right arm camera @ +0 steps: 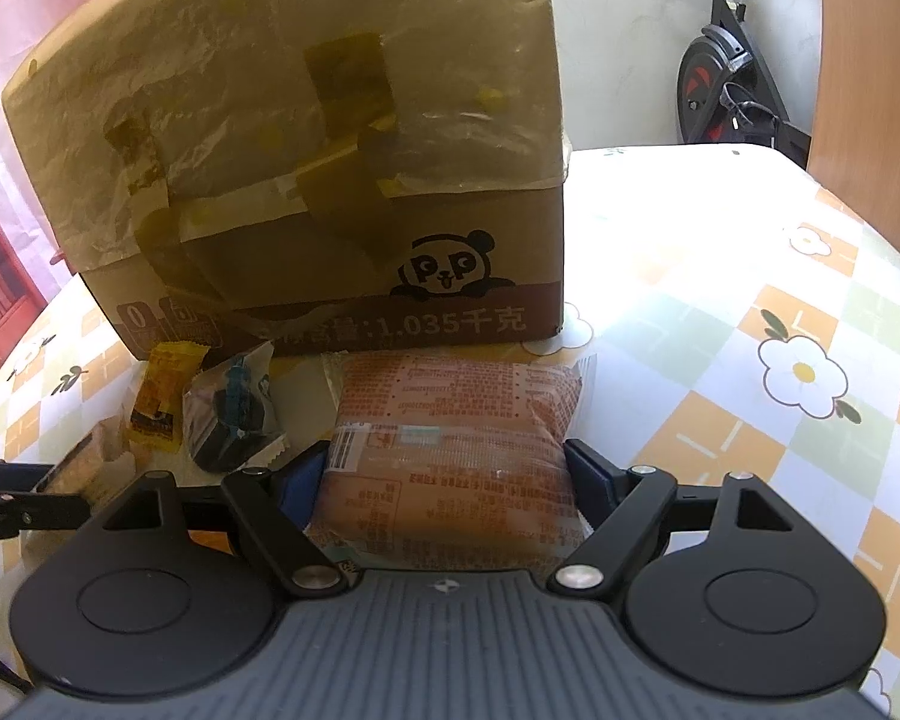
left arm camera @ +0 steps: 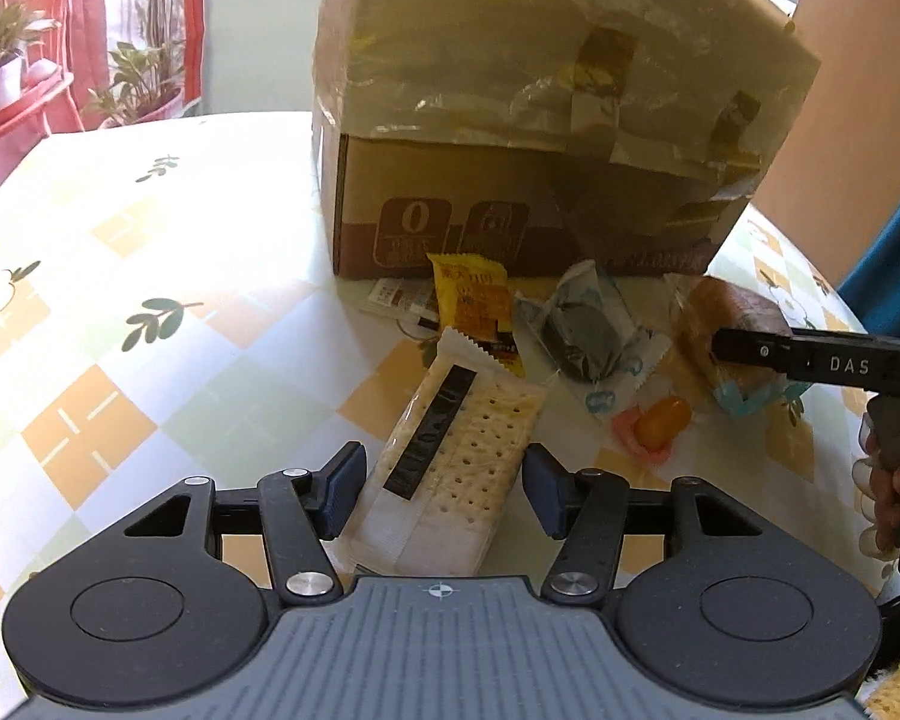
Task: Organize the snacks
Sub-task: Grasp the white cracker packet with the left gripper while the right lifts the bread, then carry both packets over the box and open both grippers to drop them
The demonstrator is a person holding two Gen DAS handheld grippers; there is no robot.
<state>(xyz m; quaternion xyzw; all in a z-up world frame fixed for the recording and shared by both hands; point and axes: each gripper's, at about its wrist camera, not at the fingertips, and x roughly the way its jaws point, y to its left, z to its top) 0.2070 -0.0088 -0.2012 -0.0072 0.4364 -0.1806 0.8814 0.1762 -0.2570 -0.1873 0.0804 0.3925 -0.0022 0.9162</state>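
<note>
Your left gripper (left arm camera: 444, 483) is straddling the cracker packet (left arm camera: 450, 468), jaws open; your right gripper (right arm camera: 444, 480) is squeezing the bread packet (right arm camera: 450, 450) before the cardboard box (right arm camera: 306, 180), contents hidden.

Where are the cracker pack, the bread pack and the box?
cracker pack (left arm camera: 450, 456), left wrist view, on its clear middle.
bread pack (right arm camera: 450, 450), right wrist view, on its printed top.
box (right arm camera: 306, 192), right wrist view, on its taped front.

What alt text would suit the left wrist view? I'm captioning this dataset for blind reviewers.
The left gripper, fingers open, straddles a wrapped cracker packet on a floral tablecloth. Beyond lie a yellow sachet, a dark wrapped snack and an orange candy before a taped cardboard box; the right gripper meets a bread packet.
</note>
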